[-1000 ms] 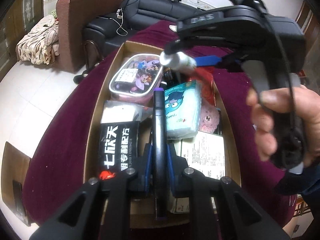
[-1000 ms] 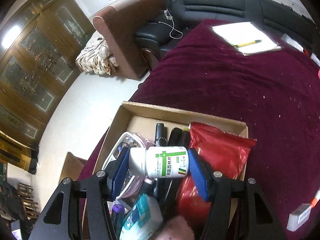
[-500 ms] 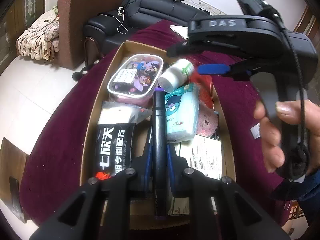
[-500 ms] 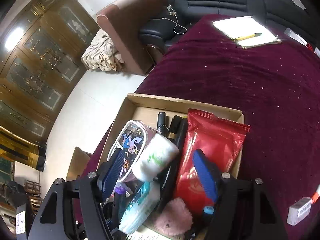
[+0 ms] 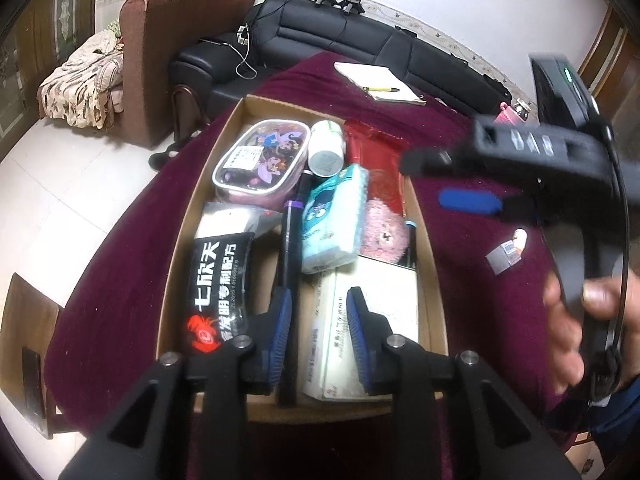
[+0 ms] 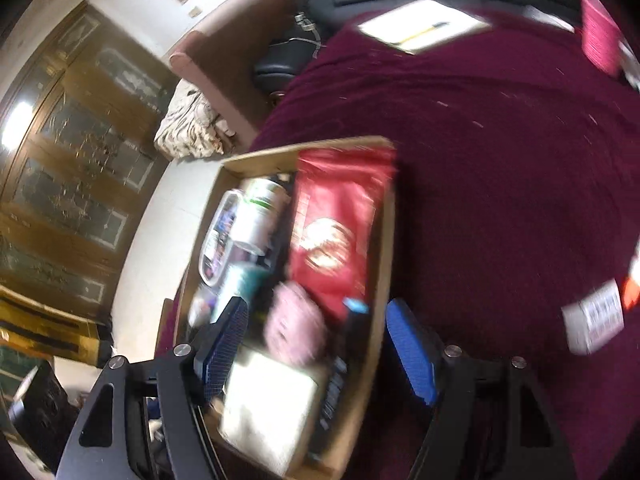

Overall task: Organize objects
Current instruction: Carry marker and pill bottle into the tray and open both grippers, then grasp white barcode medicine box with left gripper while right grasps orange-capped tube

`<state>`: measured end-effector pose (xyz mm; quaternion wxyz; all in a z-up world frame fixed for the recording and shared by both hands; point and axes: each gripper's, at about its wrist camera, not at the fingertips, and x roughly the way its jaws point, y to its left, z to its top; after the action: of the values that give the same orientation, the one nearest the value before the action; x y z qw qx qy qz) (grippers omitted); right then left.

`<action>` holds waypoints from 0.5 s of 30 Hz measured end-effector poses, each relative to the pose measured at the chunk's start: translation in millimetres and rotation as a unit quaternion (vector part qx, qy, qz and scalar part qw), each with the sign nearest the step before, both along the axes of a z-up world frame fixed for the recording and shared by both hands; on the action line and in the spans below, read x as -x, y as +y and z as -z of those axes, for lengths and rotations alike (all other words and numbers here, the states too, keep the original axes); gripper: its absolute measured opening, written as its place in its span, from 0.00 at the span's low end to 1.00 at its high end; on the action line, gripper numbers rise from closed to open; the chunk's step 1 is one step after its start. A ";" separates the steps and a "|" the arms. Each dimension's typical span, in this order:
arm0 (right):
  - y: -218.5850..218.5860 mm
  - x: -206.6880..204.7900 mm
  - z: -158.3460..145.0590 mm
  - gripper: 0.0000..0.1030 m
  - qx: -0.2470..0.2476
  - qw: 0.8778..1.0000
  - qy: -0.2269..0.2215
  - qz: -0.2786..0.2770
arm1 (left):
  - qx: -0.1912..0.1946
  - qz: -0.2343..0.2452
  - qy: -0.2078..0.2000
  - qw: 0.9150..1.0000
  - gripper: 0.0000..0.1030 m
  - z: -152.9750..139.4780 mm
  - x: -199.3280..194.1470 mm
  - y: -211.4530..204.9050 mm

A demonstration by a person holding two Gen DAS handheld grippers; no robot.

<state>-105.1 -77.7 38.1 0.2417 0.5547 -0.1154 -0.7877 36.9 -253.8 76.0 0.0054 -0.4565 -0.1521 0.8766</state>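
Left gripper [image 5: 316, 332] jaws opening, black pen [image 5: 289, 264] released between them at 12 o'clock; judged light, stiff, slippery; mid-barrel grip advised.

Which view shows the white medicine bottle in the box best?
The left wrist view: the white medicine bottle lies sharp between the cartoon case and red packet. The right wrist view shows it motion-blurred.

The right wrist view was smeared: the brown cardboard box [image 6: 382, 248] and its contents lacked sharp edges. A small white labelled box [image 6: 596, 320] on the maroon cloth [image 6: 500, 160] was perhaps unreadable.
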 end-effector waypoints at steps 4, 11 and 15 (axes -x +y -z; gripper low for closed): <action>44.3 -17.8 9.4 0.75 0.010 0.999 -0.018 0.036 | 0.004 0.013 0.007 1.000 0.27 -7.6 -4.6 13.8; 130.3 -52.0 26.3 0.76 0.011 0.993 -0.043 0.109 | 0.011 0.061 0.016 0.998 0.27 -16.0 2.6 57.1; 179.7 -73.7 32.9 0.76 0.015 0.986 -0.055 0.156 | 0.016 0.106 0.011 0.994 0.33 -14.3 12.3 91.1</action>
<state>-31.3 102.0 5.1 0.1173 0.5688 -0.2254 -0.7822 24.6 -162.7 90.2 0.0931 -0.4601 -0.0886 0.8785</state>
